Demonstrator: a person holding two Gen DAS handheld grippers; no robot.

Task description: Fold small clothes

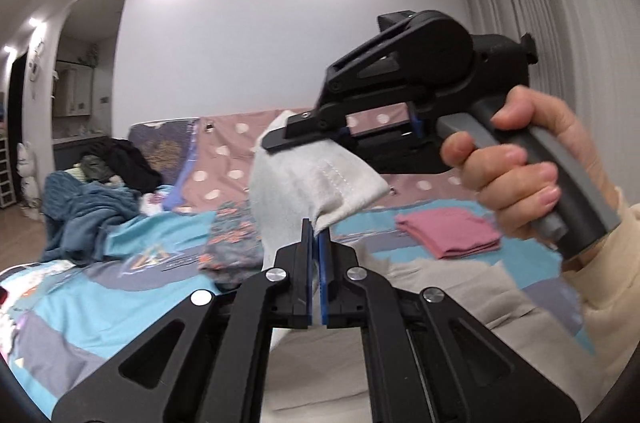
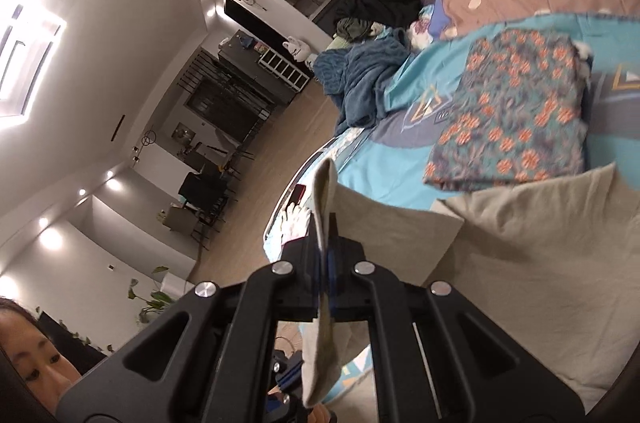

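Observation:
A small white garment (image 1: 312, 179) hangs in the air above the bed, stretched between both grippers. My left gripper (image 1: 317, 237) is shut on its lower corner. My right gripper (image 1: 280, 138), held by a hand (image 1: 516, 163), is shut on the upper left corner. In the right wrist view the same garment (image 2: 325, 195) shows edge-on, clamped in my shut right gripper (image 2: 325, 243), and it trails down below the fingers. How the rest of the cloth hangs is partly hidden behind the fingers.
On the patterned bedspread (image 1: 80, 303) lie a folded pink cloth (image 1: 448, 235), a folded floral cloth (image 2: 516, 111) and a spread beige cloth (image 2: 520, 243). A blue blanket (image 1: 88, 215) and dark clothes (image 1: 124, 159) are heaped at the far left.

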